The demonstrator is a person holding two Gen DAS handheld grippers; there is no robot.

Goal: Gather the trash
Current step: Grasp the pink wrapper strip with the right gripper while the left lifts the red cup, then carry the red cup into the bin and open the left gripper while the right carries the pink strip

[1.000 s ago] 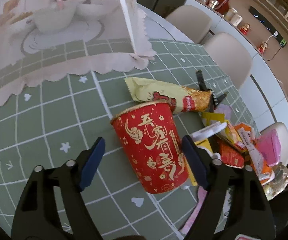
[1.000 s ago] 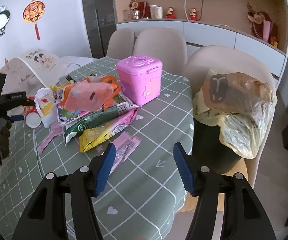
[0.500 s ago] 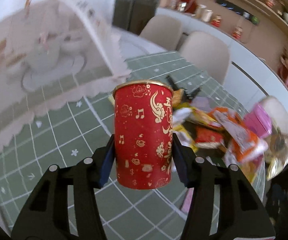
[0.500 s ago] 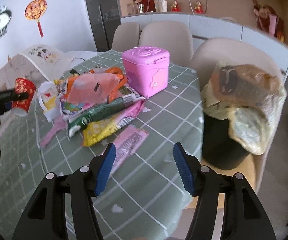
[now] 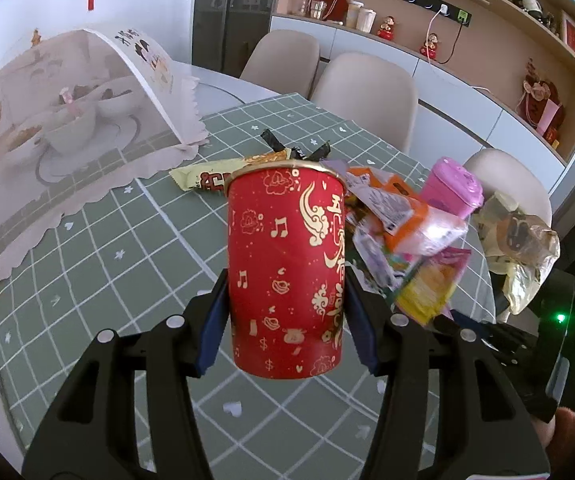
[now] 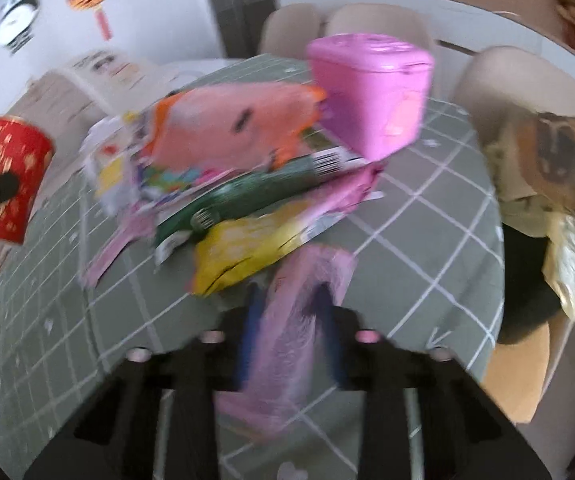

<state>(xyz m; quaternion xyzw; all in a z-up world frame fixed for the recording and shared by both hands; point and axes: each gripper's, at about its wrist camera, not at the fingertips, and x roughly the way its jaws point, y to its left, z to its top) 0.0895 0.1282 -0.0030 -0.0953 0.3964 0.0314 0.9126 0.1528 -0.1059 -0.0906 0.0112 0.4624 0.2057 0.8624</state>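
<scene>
While the left tongs (image 5: pixel 285 320) are clamping the red cup (image 5: pixel 285 272), the right tongs (image 6: pixel 287 336) are closing around the pink wrapper (image 6: pixel 287 332); pinch fully before lifting.

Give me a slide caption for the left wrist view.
Left tongs hold a red paper cup upright above the green checked tablecloth, beside a wrapper pile.

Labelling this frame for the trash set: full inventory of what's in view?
paper cup: 1, red with gold print, off the table between the left fingers
pink wrapper: 1, pink, near table edge, between the right fingers
wrapper pile: several, orange, green, yellow, pink, mid-table
pink box: 1, behind the pile
food cover: 1, pale mesh, over dishes, far left
trash bag: 1, yellowish, beside the table
chairs: 3 or more, beige
left gripper: shut on the cup
right gripper: closing, wrapper between the jaws
</scene>
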